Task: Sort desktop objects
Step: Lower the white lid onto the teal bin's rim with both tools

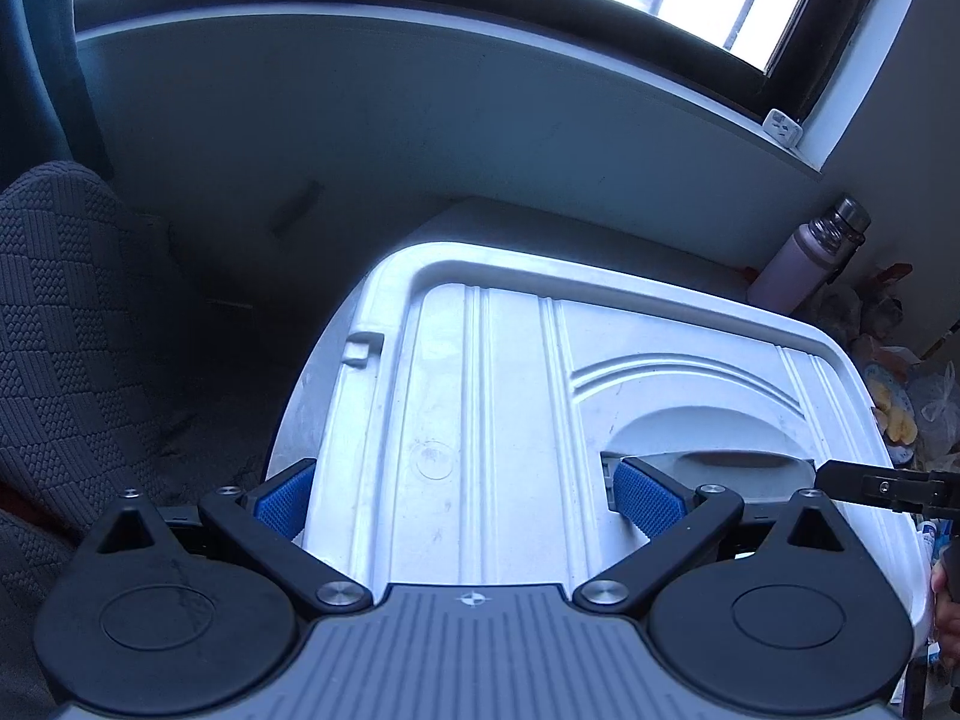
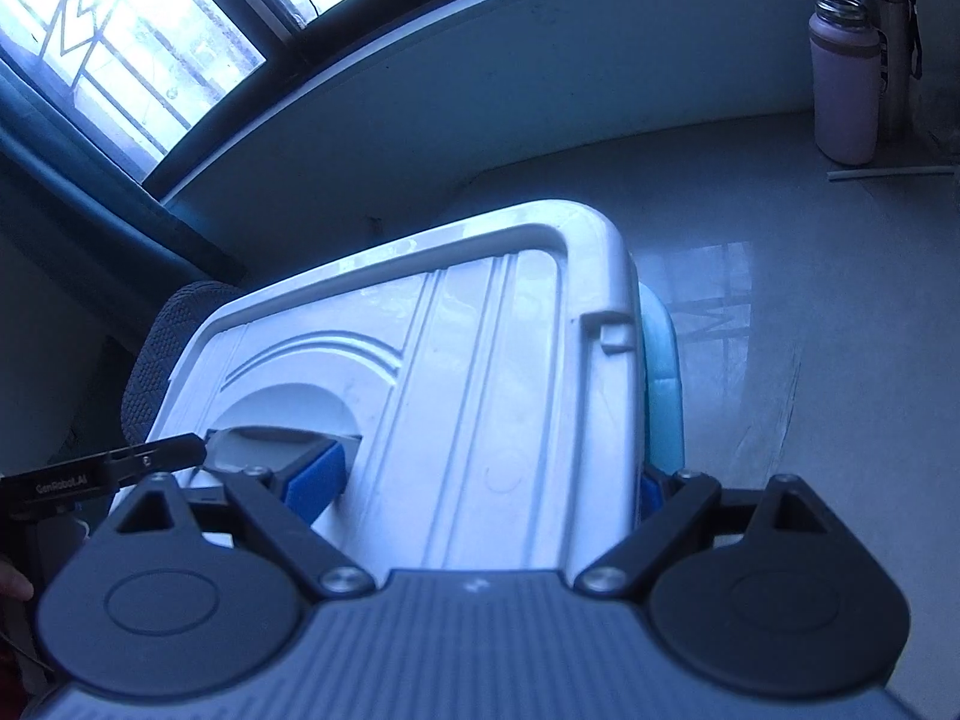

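Far ahead of the right gripper (image 2: 489,483), off to its right: a pale pink bottle (image 2: 843,90) touching a steel bottle (image 2: 888,42), upright on the grey table (image 2: 780,312). Left of the left gripper (image 1: 468,495): a dark knobbly chair (image 1: 66,324). Right of it, near the table edge: a pile of bags (image 1: 900,402).

Right under both grippers: a big white box lid (image 1: 498,396), ridged, with a grey handle (image 2: 270,447) in a round dip. Blue box (image 2: 663,396) showing below the lid's edge.

Both spread wide, straddling the lid, one blue pad (image 1: 648,495) by the handle, the other past the rim. Holding nothing tight, as far as can be seen.
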